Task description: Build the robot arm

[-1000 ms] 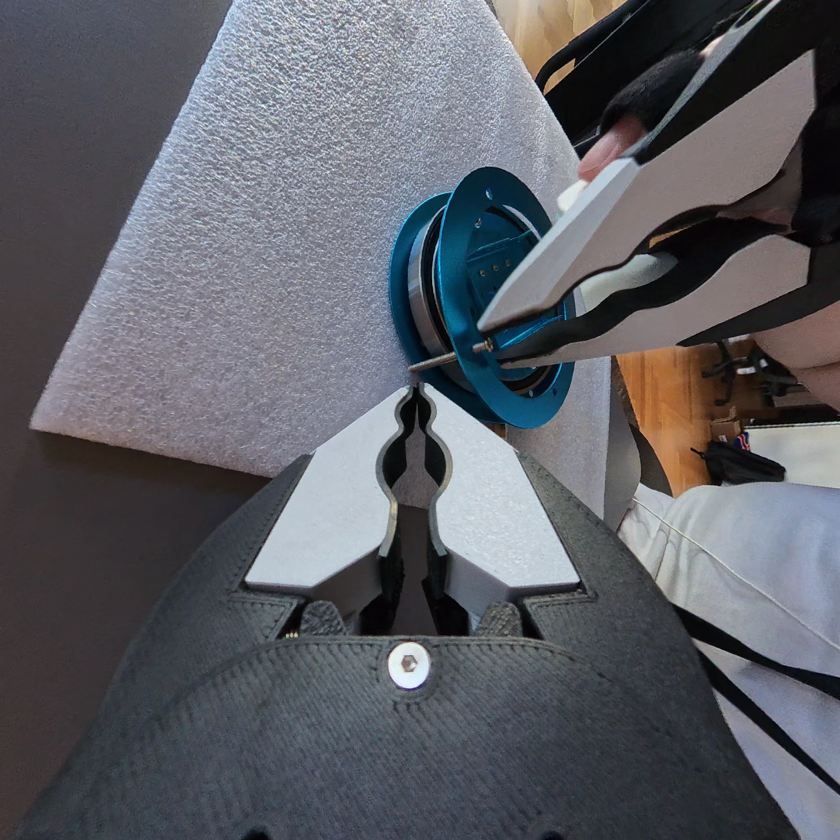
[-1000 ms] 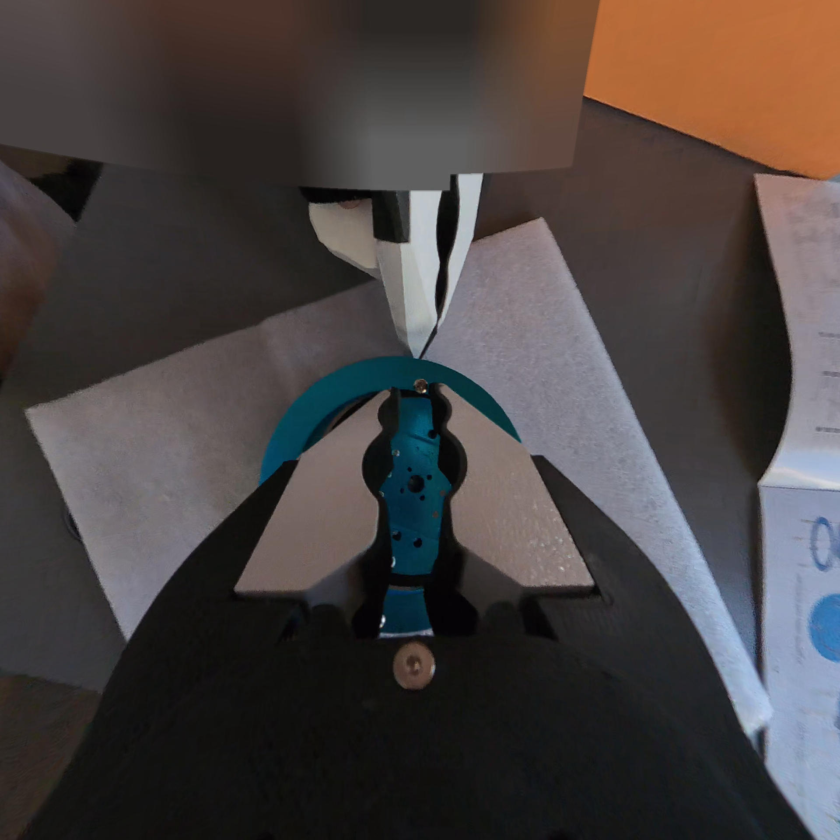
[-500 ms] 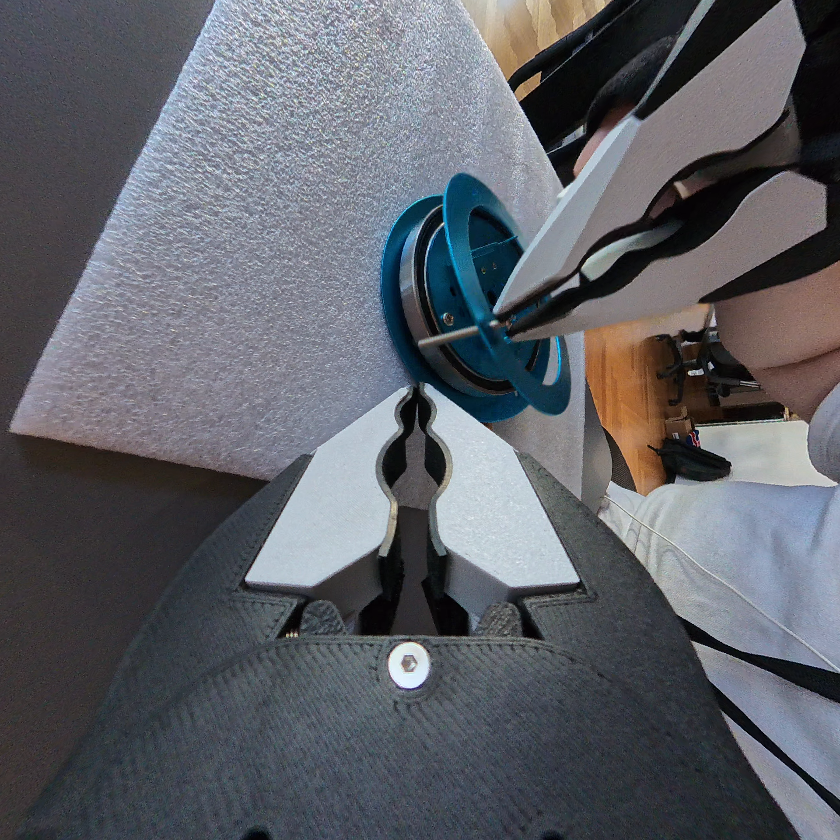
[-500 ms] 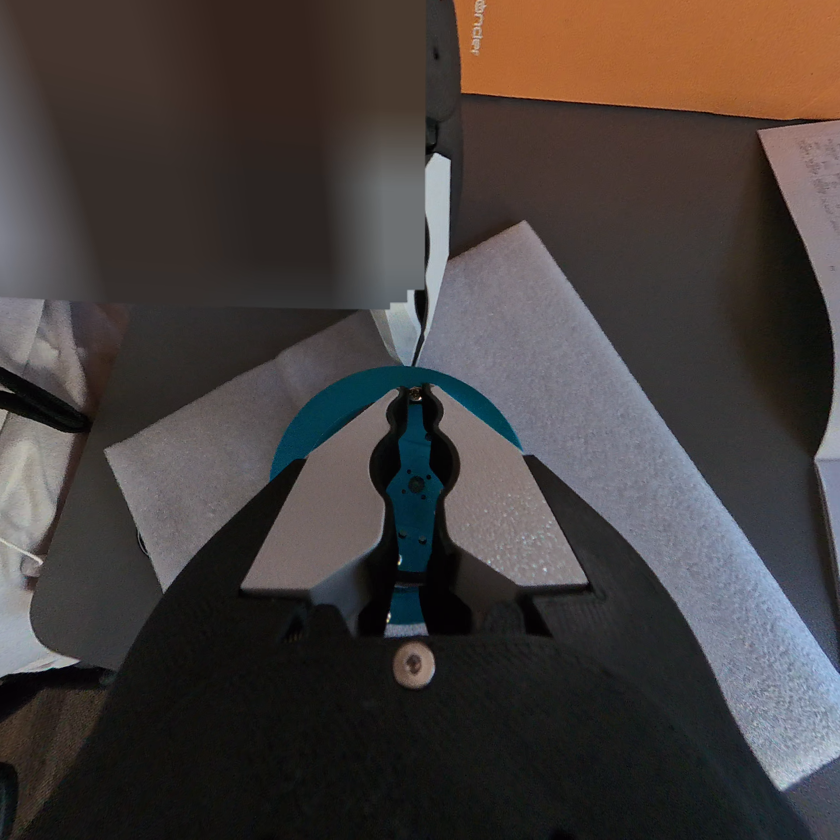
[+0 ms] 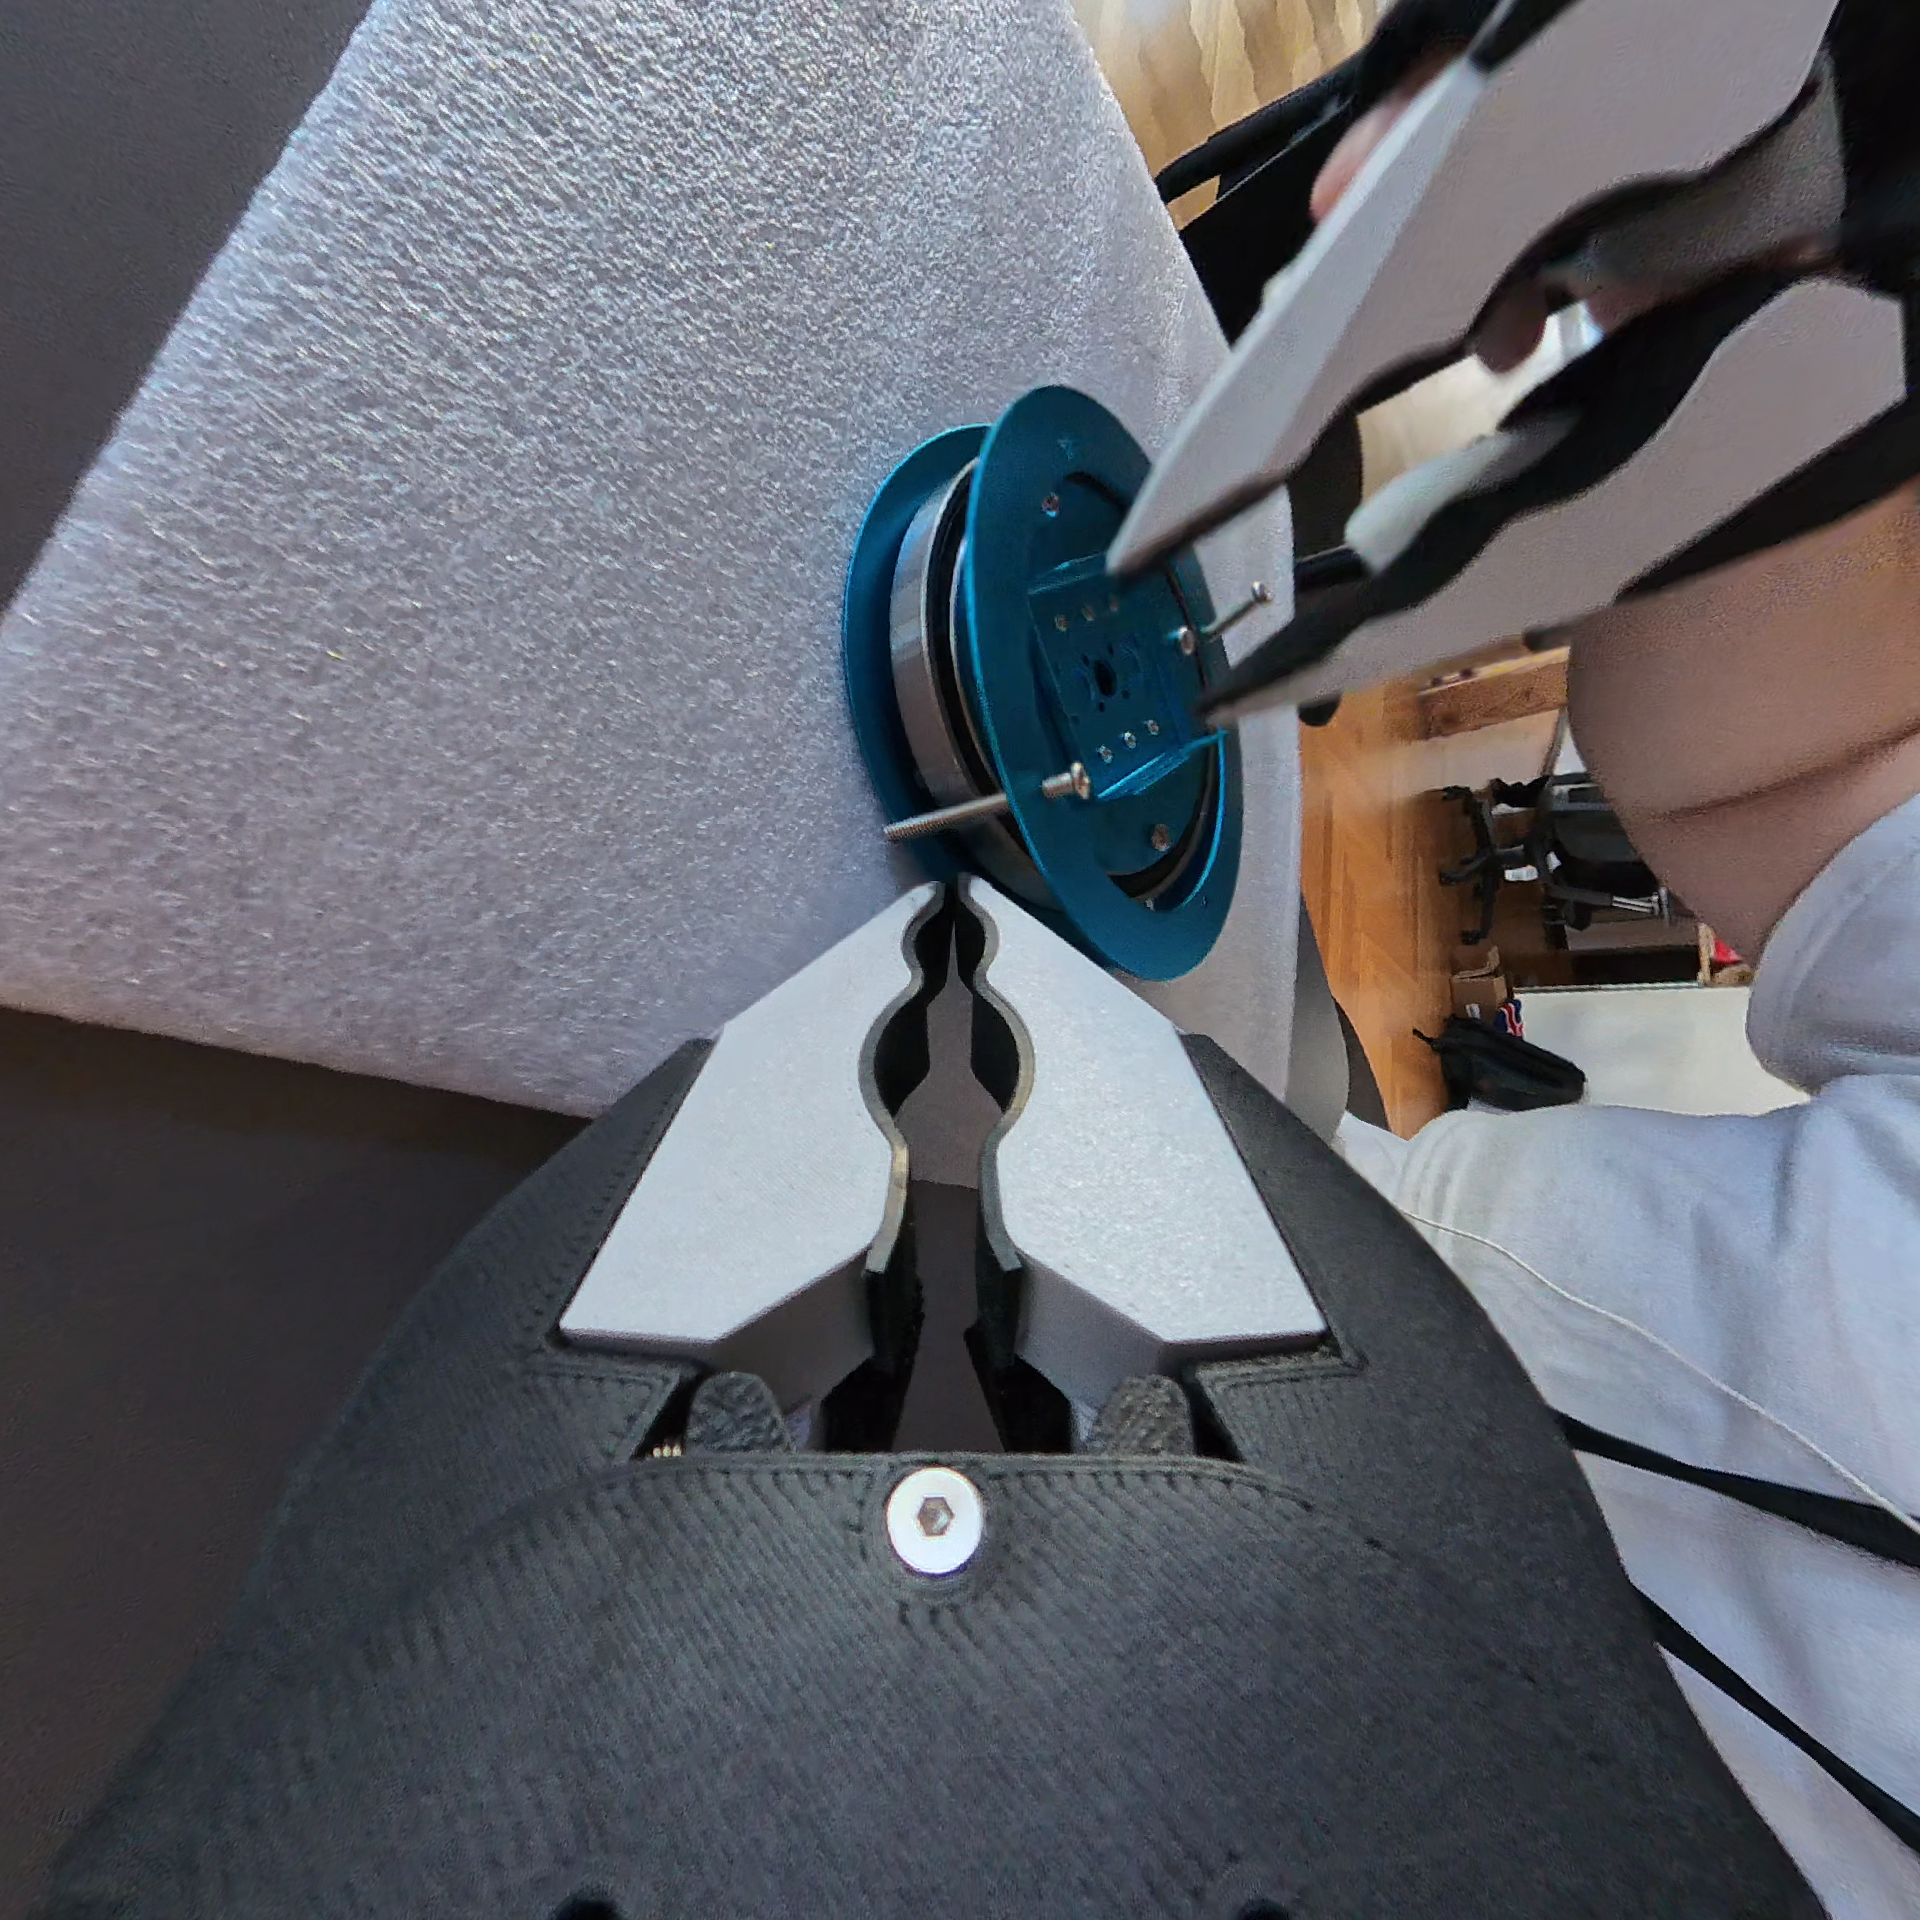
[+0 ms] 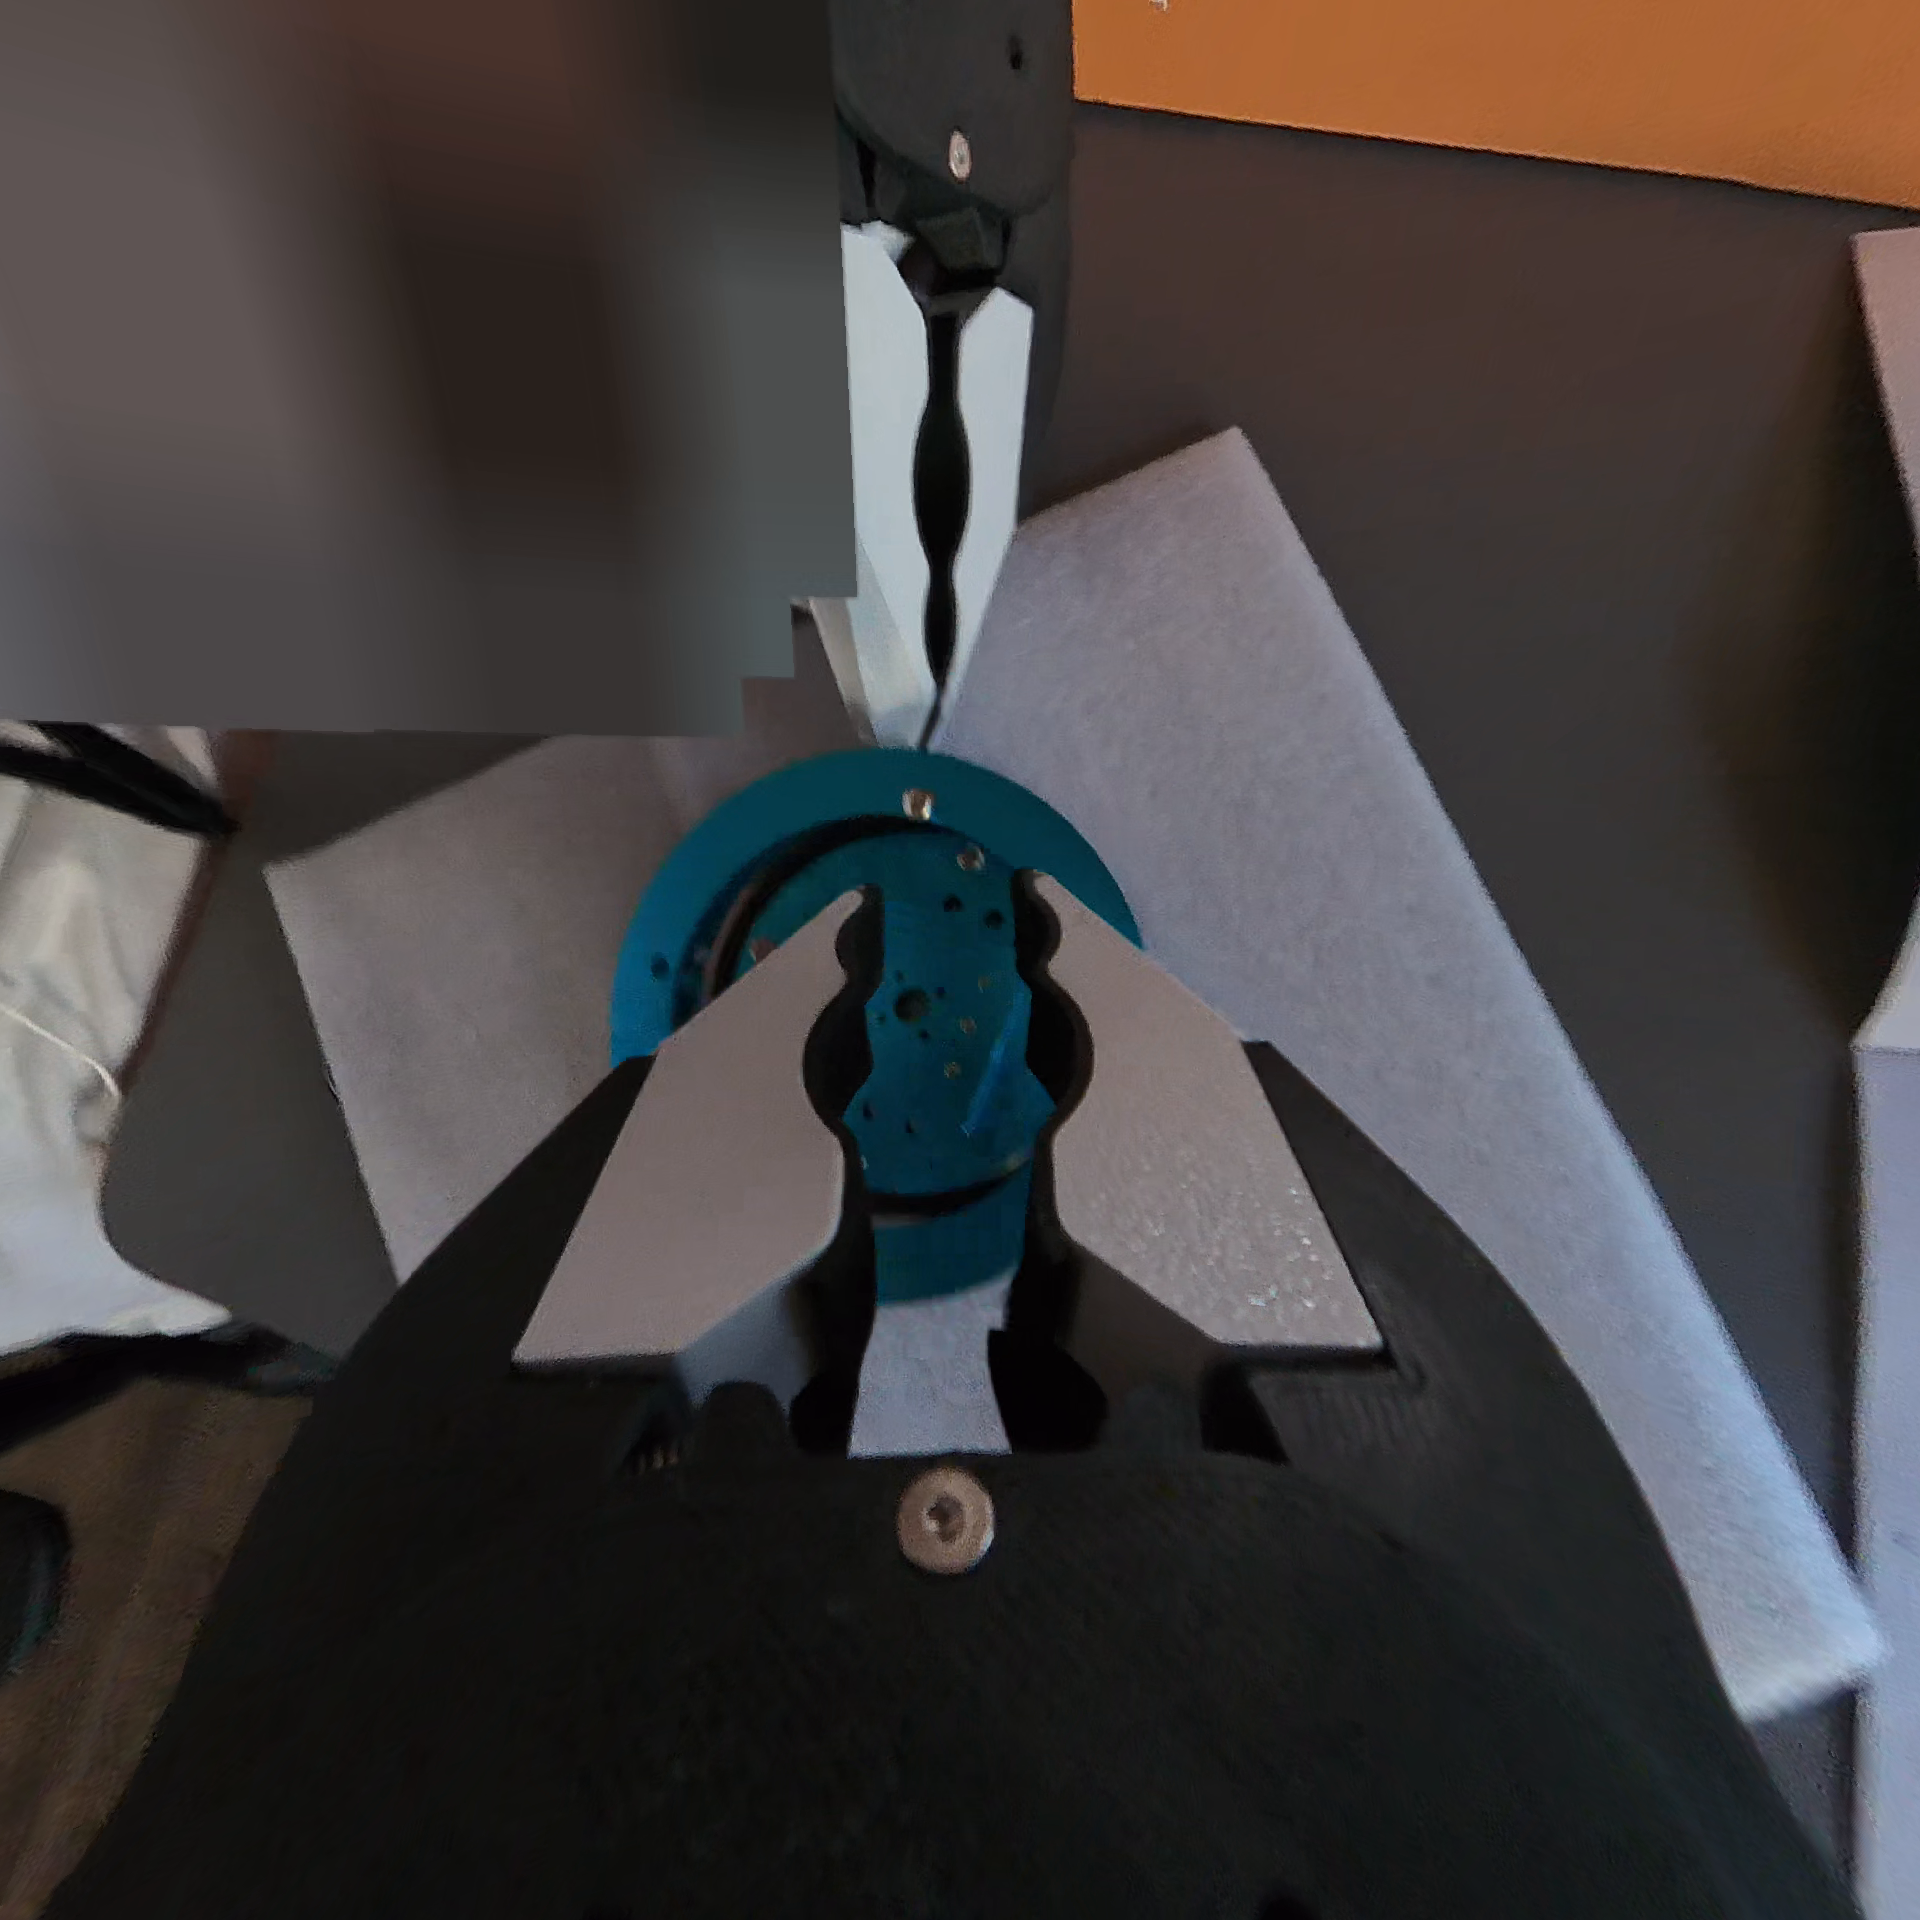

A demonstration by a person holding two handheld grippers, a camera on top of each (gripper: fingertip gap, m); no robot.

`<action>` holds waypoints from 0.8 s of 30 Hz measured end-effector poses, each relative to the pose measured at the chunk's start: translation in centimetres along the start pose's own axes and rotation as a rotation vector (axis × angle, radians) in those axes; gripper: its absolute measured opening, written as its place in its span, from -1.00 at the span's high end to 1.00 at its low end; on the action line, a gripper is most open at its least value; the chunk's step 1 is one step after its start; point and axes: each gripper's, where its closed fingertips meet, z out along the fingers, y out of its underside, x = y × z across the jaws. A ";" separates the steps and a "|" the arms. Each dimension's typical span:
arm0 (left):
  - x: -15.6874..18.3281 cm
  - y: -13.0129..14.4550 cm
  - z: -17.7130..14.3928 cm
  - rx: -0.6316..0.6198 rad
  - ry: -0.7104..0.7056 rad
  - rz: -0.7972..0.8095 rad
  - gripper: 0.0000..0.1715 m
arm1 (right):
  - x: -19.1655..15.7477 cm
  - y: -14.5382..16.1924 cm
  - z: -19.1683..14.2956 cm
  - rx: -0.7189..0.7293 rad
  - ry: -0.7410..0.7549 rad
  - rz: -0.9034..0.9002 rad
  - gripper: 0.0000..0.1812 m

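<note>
- Left gripper: fingers pressed together, only a hairline slit at the tips, nothing between them. Tips sit just beside the lower rim of the blue flanged part, on the white foam sheet; can't tell if they touch the rim.
- Right gripper: jaws spread apart w/ a clear gap, holding nothing. Hangs over the blue part's centre hub; in left wrist view its tips straddle the square blue block w/ small holes.
- Blue flanged part: two round teal flanges w/ a silver ring between, resting on the foam sheet, approx. mid-sheet near one edge.
- Long screw stands through the top flange at the rim nearest the left gripper; threaded shank shows between flanges, head proud of the surface.
- 2nd screw sticks up on the far side of the hub, near the right gripper's tips, not gripped.
- Foam sheet lies on a dark table. Orange surface behind the table; white paper at right edge.
- Person's white sleeve beside the left gripper.
</note>
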 end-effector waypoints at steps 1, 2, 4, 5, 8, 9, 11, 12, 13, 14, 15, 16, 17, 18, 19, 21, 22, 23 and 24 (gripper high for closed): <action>0.2 0.1 0.0 -0.001 0.007 -0.005 1.00 | 0.2 0.5 -0.6 -0.010 0.004 -0.044 0.67; 0.3 0.3 0.0 0.000 0.009 -0.009 1.00 | 0.3 1.0 -1.1 -0.014 -0.006 -0.090 0.55; 0.6 0.7 -0.2 0.005 0.007 -0.010 1.00 | -0.2 1.8 -1.6 -0.027 -0.076 -0.148 0.16; 0.9 0.9 -0.3 0.007 0.005 -0.007 1.00 | -0.4 2.2 -1.7 -0.044 -0.110 -0.157 -0.02; 1.9 1.6 -0.5 0.024 -0.005 0.008 1.00 | -0.9 3.1 -1.0 -0.119 -0.187 -0.220 -0.35; 2.2 1.9 -0.4 0.028 -0.009 0.010 1.00 | -1.0 3.4 -0.6 -0.150 -0.205 -0.253 -0.38; 3.0 2.7 0.1 0.031 -0.012 0.010 0.95 | -1.0 3.9 0.1 -0.190 -0.221 -0.319 -0.50; 3.4 2.9 0.4 0.038 -0.016 0.022 0.90 | -1.4 4.1 0.4 -0.194 -0.241 -0.340 -0.52; 3.8 3.2 0.7 0.045 -0.026 0.043 0.89 | -1.5 4.2 0.7 -0.194 -0.248 -0.368 -0.55; 4.2 3.5 1.0 0.047 -0.043 0.068 0.86 | -1.7 4.4 0.9 -0.196 -0.249 -0.399 -0.59; 4.4 3.7 1.3 0.052 -0.064 0.097 0.80 | -1.7 4.7 1.1 -0.204 -0.246 -0.429 -0.62; 4.6 3.8 1.5 0.059 -0.089 0.130 0.73 | -1.6 4.9 1.4 -0.213 -0.238 -0.464 -0.64; 4.6 3.9 1.6 0.065 -0.120 0.170 0.71 | -1.6 5.2 1.6 -0.225 -0.239 -0.491 -0.64; 4.5 3.9 1.6 0.072 -0.156 0.209 0.72 | -1.6 5.5 1.8 -0.239 -0.247 -0.501 -0.62; 4.5 3.8 1.7 0.083 -0.186 0.234 0.65 | -1.5 5.7 2.0 -0.252 -0.254 -0.506 -0.60; 4.5 3.7 1.8 0.094 -0.226 0.245 0.58 | -1.4 6.0 2.2 -0.266 -0.269 -0.512 -0.52; 4.5 3.7 1.8 0.096 -0.245 0.250 0.57 | -1.3 5.9 2.2 -0.259 -0.267 -0.513 -0.48; 4.4 3.6 1.8 0.102 -0.273 0.262 0.57 | -1.3 5.8 2.1 -0.244 -0.276 -0.503 -0.46; 4.3 3.5 1.7 0.112 -0.306 0.280 0.57 | -1.4 5.7 2.1 -0.227 -0.283 -0.487 -0.45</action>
